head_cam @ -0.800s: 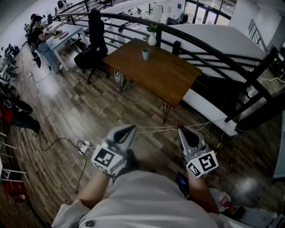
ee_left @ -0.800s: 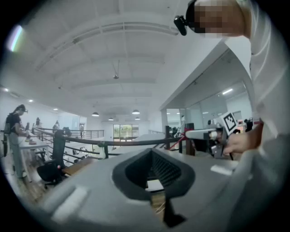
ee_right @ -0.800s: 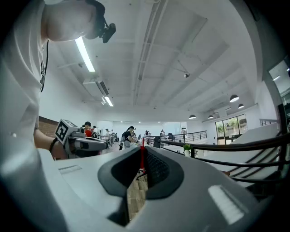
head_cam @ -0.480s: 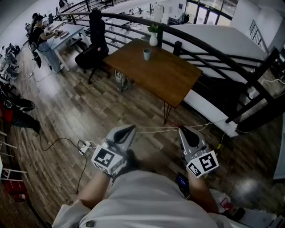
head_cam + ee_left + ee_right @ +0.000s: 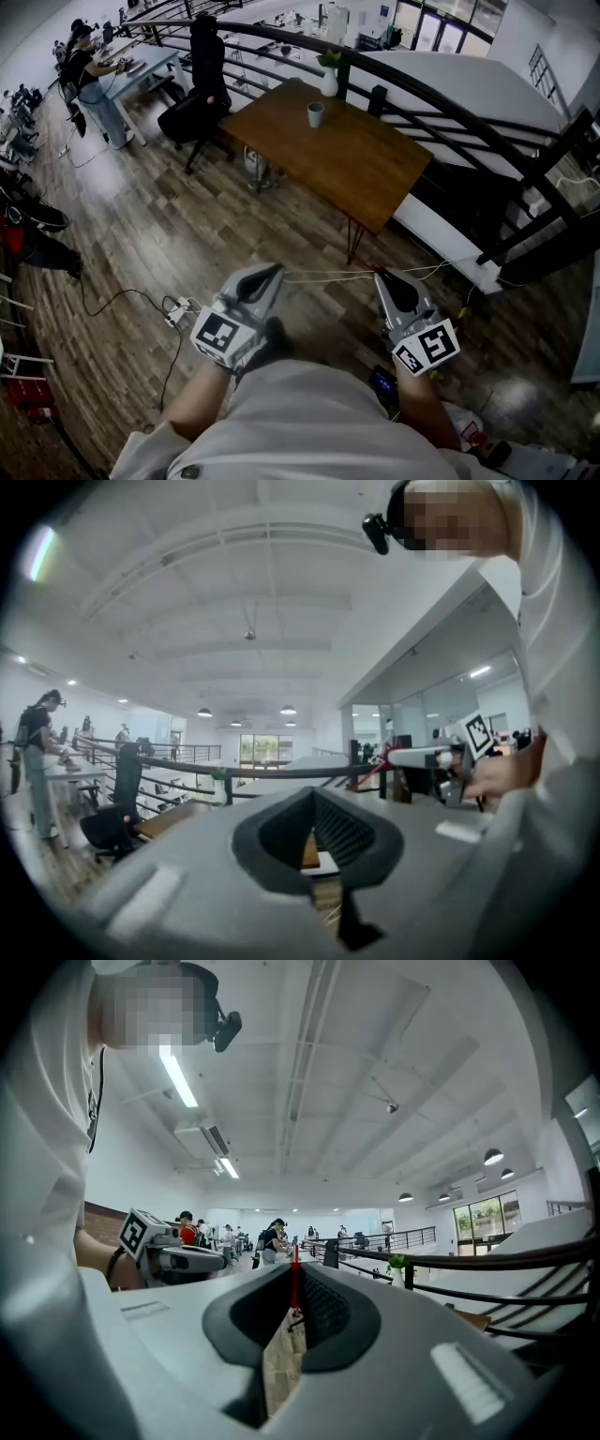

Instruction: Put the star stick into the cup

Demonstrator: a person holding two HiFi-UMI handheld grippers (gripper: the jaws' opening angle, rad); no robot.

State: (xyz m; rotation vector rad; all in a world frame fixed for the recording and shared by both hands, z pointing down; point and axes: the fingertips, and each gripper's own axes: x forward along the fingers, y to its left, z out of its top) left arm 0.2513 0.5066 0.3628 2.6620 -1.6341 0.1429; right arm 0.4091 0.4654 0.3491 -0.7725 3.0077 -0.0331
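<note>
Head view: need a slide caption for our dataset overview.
The cup stands on the wooden table ahead; right gripper shut on a thin red stick, left gripper shut, empty.

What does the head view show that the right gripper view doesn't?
Head view only: the cup, standing on the brown table; an office chair; a power strip on the floor; and the right gripper seen from outside.
Right gripper view only: the ceiling lights and the thin red stick pinched upright between its closed jaws.
Both: the black railing, the white vase with a plant, and the left gripper, shut and empty.
</note>
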